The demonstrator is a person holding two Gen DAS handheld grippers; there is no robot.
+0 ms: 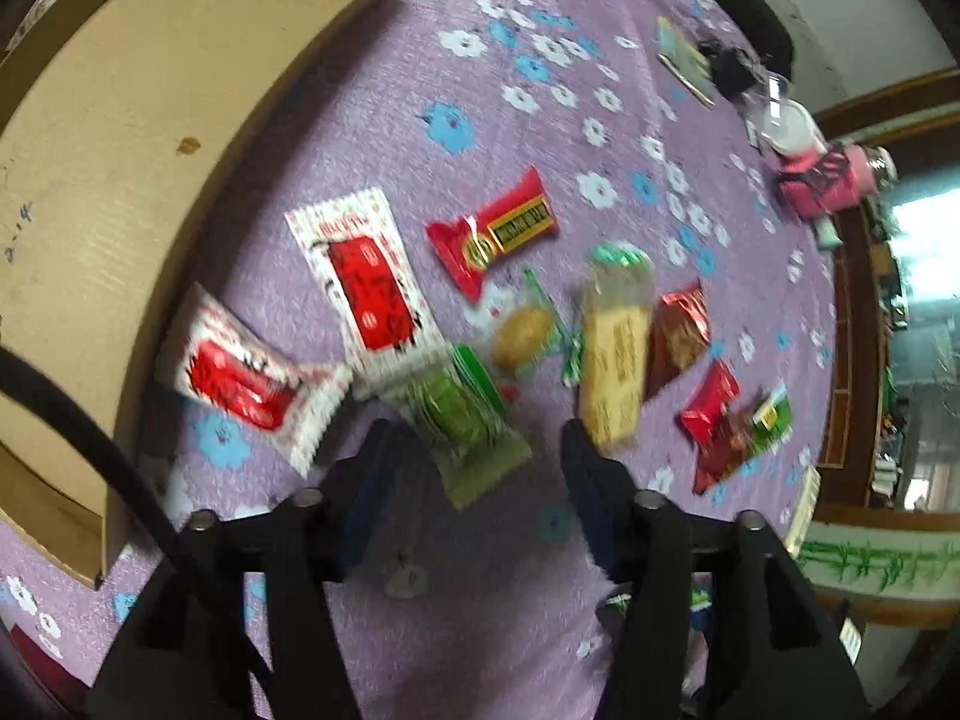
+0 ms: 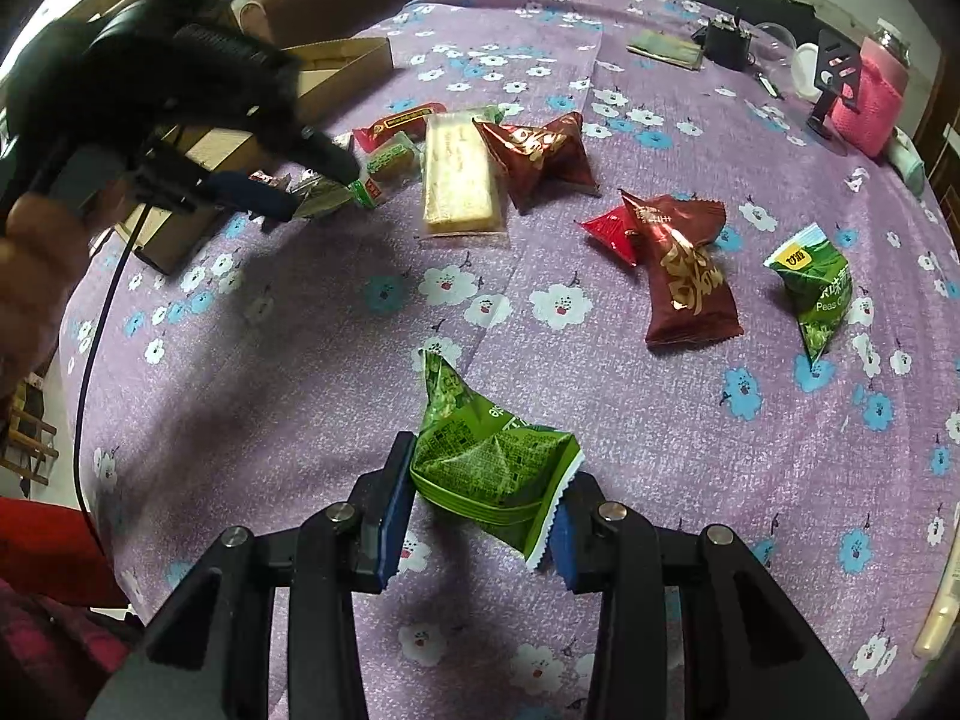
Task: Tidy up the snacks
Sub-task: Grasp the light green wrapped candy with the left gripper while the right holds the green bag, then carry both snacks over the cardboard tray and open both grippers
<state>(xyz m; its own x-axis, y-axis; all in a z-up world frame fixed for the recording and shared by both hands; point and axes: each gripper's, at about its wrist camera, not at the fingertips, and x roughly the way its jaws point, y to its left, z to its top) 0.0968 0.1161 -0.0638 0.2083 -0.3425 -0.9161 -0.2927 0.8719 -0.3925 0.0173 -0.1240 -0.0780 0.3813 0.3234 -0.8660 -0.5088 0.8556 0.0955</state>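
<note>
Snacks lie on a purple flowered tablecloth [image 2: 300,360]. In the left wrist view my left gripper [image 1: 477,450] is open over a green wafer pack [image 1: 462,414] that lies between its fingers. Around it lie two red-and-white packets [image 1: 369,282] [image 1: 240,378], a red bar [image 1: 495,231], a clear-wrapped round cake [image 1: 525,333] and a long yellow biscuit pack [image 1: 615,354]. In the right wrist view my right gripper [image 2: 489,480] has its blue pads against a green pea bag [image 2: 486,456]. Dark red bags [image 2: 684,276] [image 2: 540,156] and another green pea bag [image 2: 819,294] lie beyond.
An open cardboard box [image 1: 120,138] stands left of the snacks; it also shows in the right wrist view [image 2: 336,60]. At the table's far edge are a pink knitted jar [image 2: 873,93], a black stand [image 2: 837,78], a booklet [image 2: 666,48] and a white cup [image 2: 804,69].
</note>
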